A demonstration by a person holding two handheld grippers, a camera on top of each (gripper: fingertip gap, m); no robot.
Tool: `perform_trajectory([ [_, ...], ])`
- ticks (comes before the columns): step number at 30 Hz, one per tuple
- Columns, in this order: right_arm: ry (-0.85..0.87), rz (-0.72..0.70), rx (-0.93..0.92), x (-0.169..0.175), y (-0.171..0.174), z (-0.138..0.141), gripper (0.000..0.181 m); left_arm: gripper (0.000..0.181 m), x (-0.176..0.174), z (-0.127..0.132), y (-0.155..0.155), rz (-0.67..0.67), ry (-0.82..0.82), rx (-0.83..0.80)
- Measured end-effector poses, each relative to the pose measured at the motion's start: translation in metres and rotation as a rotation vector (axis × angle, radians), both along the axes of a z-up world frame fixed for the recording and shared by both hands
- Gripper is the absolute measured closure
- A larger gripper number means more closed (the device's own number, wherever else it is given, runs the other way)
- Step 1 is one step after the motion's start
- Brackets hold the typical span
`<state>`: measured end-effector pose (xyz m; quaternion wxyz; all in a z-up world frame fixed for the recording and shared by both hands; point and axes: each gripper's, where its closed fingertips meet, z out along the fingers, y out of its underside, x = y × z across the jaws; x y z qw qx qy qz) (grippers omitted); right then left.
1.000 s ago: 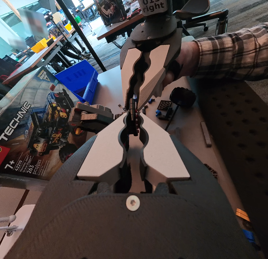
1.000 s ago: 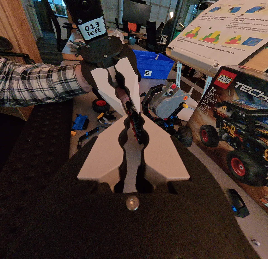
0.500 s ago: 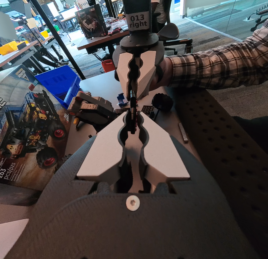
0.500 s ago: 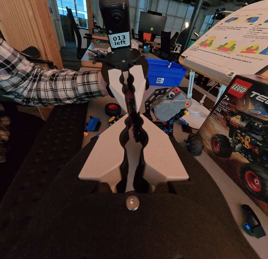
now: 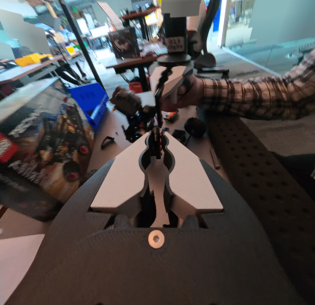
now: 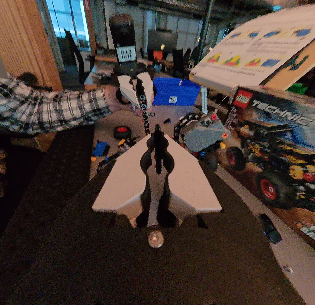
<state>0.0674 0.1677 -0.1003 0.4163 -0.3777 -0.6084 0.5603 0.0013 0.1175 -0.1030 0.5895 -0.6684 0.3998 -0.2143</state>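
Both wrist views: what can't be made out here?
- Left wrist view: motion blur hides whether the pinned beam in the left gripper touches the black beam in the right gripper.
- Right wrist view: loose parts by the wheel are too small and blurred.
- Left wrist view: left edge cuts off the toy box.

We see white fingers (image 5: 122,174) on the dark grey left gripper (image 5: 156,134), pinching a black beam with red pins (image 5: 157,146); ahead of our jaws, a black-and-white plaid sleeve (image 5: 255,97), and to their left a blue bin (image 5: 88,99). Between the right gripper's (image 6: 157,134) white fingers sits a black beam (image 6: 158,153); right of them, a grey block (image 6: 202,136) and red-hubbed black wheels on the box picture (image 6: 269,189)
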Motion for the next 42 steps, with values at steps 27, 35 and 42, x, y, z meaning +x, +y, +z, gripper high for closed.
perform_trajectory([
  [27, -0.079, 0.088, 0.023, -0.021, -0.031, -0.022, 0.177, 0.171, 0.057, -0.037, 0.037, 0.103, 0.314, 0.127],
  [35, -0.064, 0.114, 0.059, -0.019, -0.039, -0.02, 0.177, 0.175, 0.058, -0.034, 0.023, 0.018, 0.202, 0.053],
  [42, -0.009, 0.123, -0.004, -0.005, -0.031, -0.009, 0.177, 0.175, 0.039, -0.007, 0.012, 0.0, 0.014, 0.051],
])
